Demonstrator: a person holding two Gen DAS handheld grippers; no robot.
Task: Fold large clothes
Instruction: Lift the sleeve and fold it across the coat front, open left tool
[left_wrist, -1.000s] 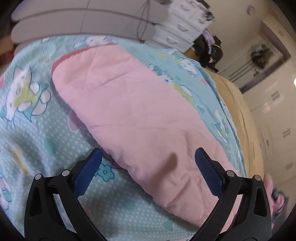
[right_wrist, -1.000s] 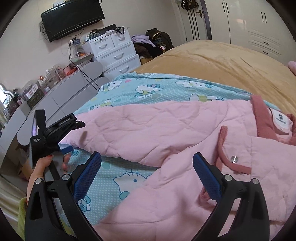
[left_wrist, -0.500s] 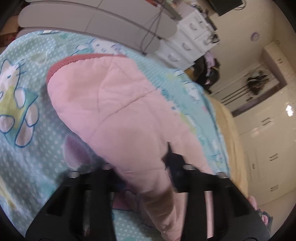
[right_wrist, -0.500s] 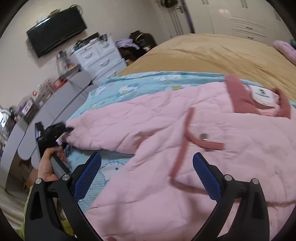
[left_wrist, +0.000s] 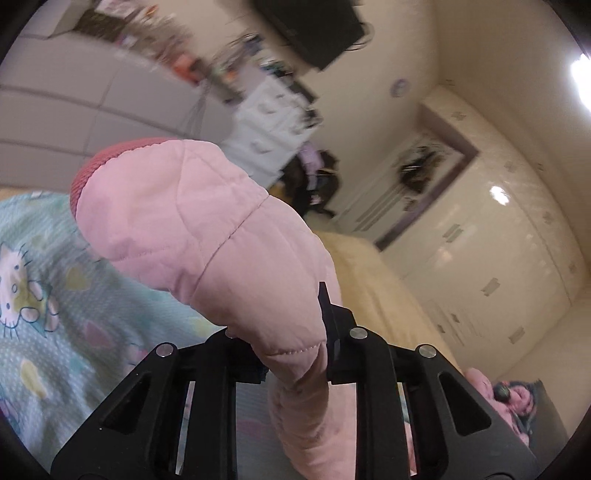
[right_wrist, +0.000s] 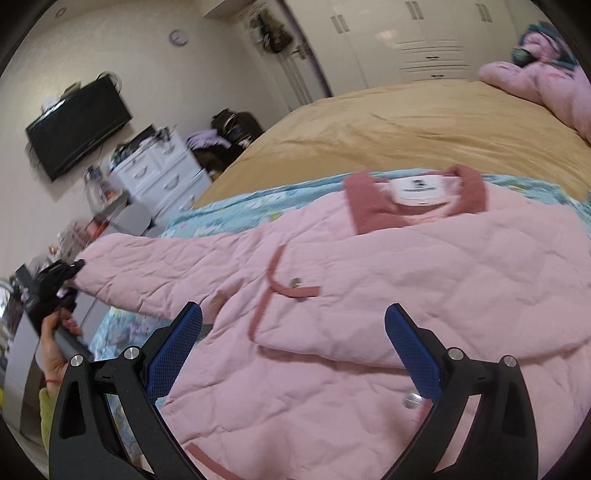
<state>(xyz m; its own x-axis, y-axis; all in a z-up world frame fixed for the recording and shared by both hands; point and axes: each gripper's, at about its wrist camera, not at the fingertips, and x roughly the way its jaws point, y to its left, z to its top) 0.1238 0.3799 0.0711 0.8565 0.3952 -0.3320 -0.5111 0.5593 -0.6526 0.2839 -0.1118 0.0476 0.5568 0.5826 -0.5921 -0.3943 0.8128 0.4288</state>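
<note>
We are looking across a wide bed (right_wrist: 406, 122) covered in a tan blanket, with a pale blue cartoon-print sheet (left_wrist: 55, 295) spread over its near end. Lying on that sheet is the thing we are folding, a large pink quilted jacket (right_wrist: 406, 280), face up, its darker pink collar (right_wrist: 369, 206) pointing toward the far side of the bed and one sleeve (left_wrist: 207, 236) stretching out to the side. We are gripping that sleeve with the left gripper (left_wrist: 295, 354), whose fingers are pinched tight on the fabric a little way back from the ribbed cuff (left_wrist: 110, 155), so the cuff end is standing up above the sheet. In the right-hand view the person's hand (right_wrist: 55, 332) is holding this gripper at the sleeve's outer end. We are holding the right gripper (right_wrist: 291, 347) over the jacket's front with its blue fingers (right_wrist: 173, 347) spread wide and nothing between them. The danger, as we are judging it, is the puffy, slippery fabric sliding out of the narrow pinch as the sleeve is carried across, or the pull dragging the whole jacket askew, since nothing is pinning the body down.
</note>
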